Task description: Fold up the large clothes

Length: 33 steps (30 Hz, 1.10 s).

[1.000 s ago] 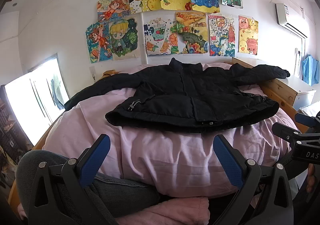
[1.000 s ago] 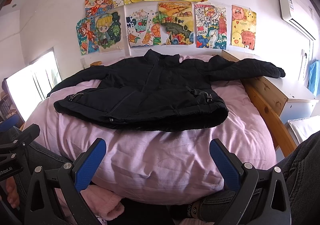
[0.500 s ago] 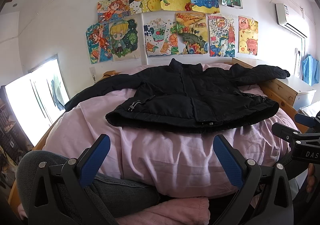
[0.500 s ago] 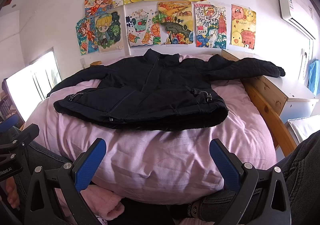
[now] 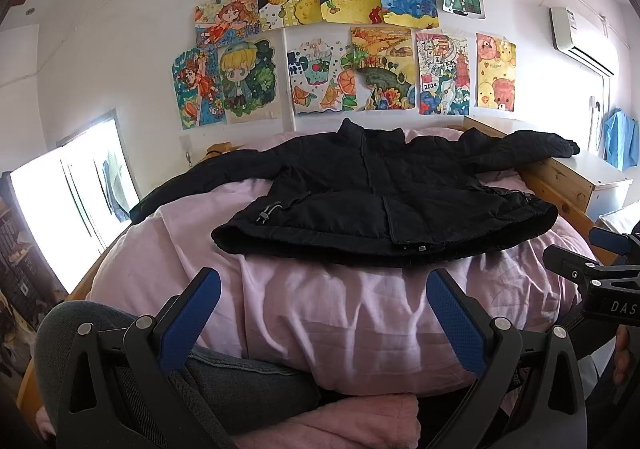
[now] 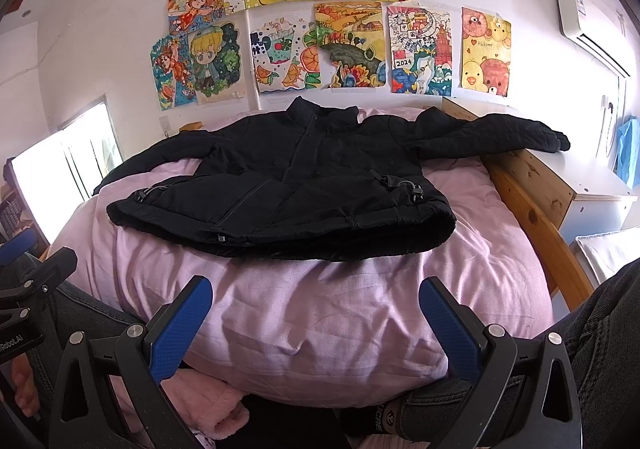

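Right now a black padded jacket (image 5: 384,205) lies front-up and zipped on a puffy pink duvet (image 5: 344,313), collar toward the far wall, hem toward us. Its quilted shell looks matte and thick, with a rolled, bulky hem and a drawcord toggle (image 5: 266,214) at the near left corner. One sleeve stretches right onto the knotty pine bed frame (image 5: 560,185); the other drapes off the left side of the duvet. The left gripper (image 5: 322,309) hovers near the duvet's near edge, its blue textured pads (image 5: 190,319) spread wide, nothing between them. The right gripper (image 6: 316,313) does the same, jaws wide apart and empty, short of the hem. The duvet cover is soft and creased. Bright children's drawings (image 6: 352,45) paper the white far wall, and a fluffy pink fabric (image 6: 200,397) sits just below the duvet.
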### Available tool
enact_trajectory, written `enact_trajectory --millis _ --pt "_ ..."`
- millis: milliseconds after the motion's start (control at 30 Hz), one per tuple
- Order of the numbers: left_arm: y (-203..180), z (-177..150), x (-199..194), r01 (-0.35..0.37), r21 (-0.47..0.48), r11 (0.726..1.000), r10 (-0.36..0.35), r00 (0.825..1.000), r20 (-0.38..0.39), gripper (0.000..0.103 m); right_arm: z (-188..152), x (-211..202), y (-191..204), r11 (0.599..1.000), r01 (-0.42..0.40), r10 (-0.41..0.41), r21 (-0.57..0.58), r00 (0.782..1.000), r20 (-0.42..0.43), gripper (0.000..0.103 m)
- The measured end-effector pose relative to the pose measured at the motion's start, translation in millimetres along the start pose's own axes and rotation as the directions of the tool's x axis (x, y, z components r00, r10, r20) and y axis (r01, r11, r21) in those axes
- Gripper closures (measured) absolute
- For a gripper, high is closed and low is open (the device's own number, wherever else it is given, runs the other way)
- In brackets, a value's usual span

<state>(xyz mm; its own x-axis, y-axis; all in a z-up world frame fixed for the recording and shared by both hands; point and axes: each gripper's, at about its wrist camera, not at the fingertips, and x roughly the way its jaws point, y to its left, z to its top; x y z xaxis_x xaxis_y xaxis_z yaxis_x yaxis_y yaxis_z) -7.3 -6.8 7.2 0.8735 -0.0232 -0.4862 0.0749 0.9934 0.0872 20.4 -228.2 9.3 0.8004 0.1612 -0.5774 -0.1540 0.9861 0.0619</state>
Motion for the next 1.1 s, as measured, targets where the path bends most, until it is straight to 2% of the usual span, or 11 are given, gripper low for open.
enact_trajectory --millis 567,733,800,900,1100 --pt "2.3 4.3 -2.7 -0.002 -0.004 1.000 0.002 1.000 -0.005 0.002 -3.5 2.0 -0.5 1.000 0.004 -0.004 0.009 1.000 -0.009 0.000" --pt "9.4 12.8 3.5 0.004 -0.024 1.000 -0.005 0.999 -0.052 0.002 -3.4 4.7 2.2 1.000 0.006 -0.006 0.020 1.000 -0.021 0.000" --pt "10.4 18.1 8.3 0.019 -0.028 0.999 -0.021 0.997 -0.075 0.002 -0.3 4.5 -0.8 0.999 -0.019 0.020 0.038 0.999 -0.025 0.000" --pt "13.6 41.2 18.6 0.049 -0.011 0.999 -0.050 0.992 -0.117 0.002 14.2 -0.4 -16.5 0.988 -0.117 0.119 0.104 0.993 -0.006 0.000" --pt "19.2 107.9 45.7 0.085 0.013 0.996 -0.082 0.985 -0.153 0.002 73.2 -16.4 -73.7 0.955 -0.200 0.194 0.220 0.980 0.051 0.000"
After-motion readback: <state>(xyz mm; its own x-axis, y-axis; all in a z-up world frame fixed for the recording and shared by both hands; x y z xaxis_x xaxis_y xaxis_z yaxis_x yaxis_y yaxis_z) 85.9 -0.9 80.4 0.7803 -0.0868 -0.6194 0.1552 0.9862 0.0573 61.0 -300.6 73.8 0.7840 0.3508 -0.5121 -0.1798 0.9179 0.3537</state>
